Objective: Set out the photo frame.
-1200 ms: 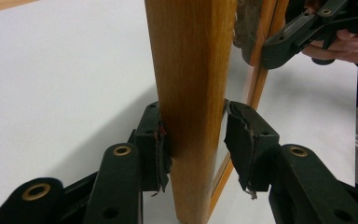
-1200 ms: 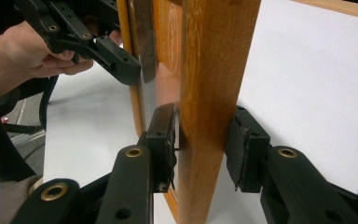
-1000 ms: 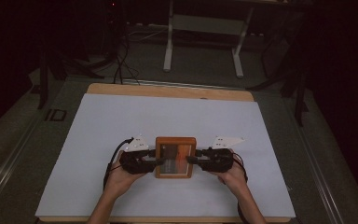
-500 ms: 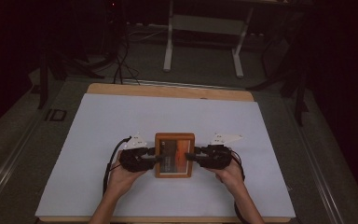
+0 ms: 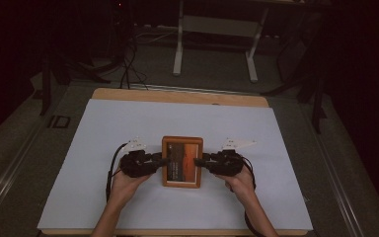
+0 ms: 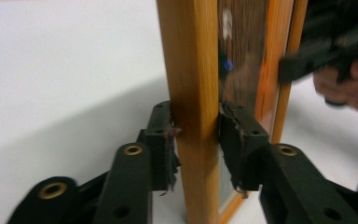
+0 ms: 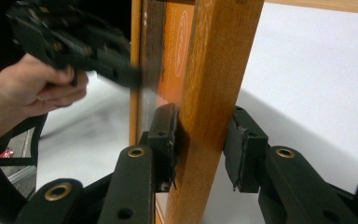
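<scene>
White sheeting [image 5: 103,163] is covering a wooden-edged table [image 5: 177,96], with dark floor and a metal stand's legs [image 5: 214,49] lying beyond its far edge. Near the front middle of the sheet, a wooden picture frame [image 5: 182,161] holding an orange-and-brown print is sitting between the two hands.

From the high view, the left gripper [image 5: 154,161] is reaching in at the frame's left side bar and the right gripper [image 5: 203,161] is reaching in at its right side bar, each held by a hand coming from the bottom edge.

In the left gripper view, the left gripper [image 6: 196,140] is straddling the frame's wooden bar [image 6: 191,93]; its jaws have just been closing, with both pads now lying against the wood's two faces, pinching it. The other hand [image 6: 349,81] is showing blurred beyond the glass.

In the right gripper view, the right gripper [image 7: 205,140] is straddling the opposite bar [image 7: 214,93]; its jaws have just been closing too. The left pad is pressing on the wood, while the right pad is sitting right at the bar's edge, so the grip is looking closed on the frame.
</scene>
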The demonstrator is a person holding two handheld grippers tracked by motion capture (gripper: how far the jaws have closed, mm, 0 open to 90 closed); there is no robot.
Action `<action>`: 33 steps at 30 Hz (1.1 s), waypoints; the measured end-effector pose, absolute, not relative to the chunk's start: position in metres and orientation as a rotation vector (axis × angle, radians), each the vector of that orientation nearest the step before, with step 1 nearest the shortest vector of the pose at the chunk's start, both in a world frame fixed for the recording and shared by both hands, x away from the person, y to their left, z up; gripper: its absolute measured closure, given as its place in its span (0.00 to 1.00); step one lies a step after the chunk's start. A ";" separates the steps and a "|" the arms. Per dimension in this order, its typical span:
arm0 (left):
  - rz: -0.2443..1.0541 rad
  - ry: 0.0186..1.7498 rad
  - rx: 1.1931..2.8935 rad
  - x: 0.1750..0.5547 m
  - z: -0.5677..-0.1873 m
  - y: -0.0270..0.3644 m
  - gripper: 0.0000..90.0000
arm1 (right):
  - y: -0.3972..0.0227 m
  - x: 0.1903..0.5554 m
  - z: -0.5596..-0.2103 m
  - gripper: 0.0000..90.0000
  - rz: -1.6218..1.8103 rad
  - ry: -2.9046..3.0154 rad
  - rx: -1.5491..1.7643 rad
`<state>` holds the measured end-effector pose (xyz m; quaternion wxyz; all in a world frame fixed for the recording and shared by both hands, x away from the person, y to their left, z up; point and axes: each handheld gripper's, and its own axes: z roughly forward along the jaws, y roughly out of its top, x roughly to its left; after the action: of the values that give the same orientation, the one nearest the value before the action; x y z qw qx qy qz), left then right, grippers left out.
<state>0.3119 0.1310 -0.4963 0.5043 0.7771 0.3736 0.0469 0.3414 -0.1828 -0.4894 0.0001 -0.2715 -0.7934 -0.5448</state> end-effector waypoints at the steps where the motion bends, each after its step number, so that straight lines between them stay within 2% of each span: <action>1: 0.119 0.893 1.899 0.312 -0.499 0.128 0.68 | -0.183 0.341 -0.490 0.74 -1.717 -2.491 -0.850; 3: 0.110 0.896 1.892 0.312 -0.502 0.126 0.65 | -0.182 0.342 -0.490 0.73 -1.716 -2.490 -0.858; 9: 0.148 0.888 1.872 0.309 -0.495 0.130 0.69 | -0.181 0.342 -0.490 0.72 -1.729 -2.500 -0.862; 33: 0.194 0.901 1.854 0.311 -0.496 0.130 0.68 | -0.179 0.345 -0.496 0.72 -1.748 -2.497 -0.861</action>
<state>0.3112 0.1297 -0.4960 0.5104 0.7701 0.3742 0.0808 0.3453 -0.1793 -0.4963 -0.0129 -0.2719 -0.7883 -0.5518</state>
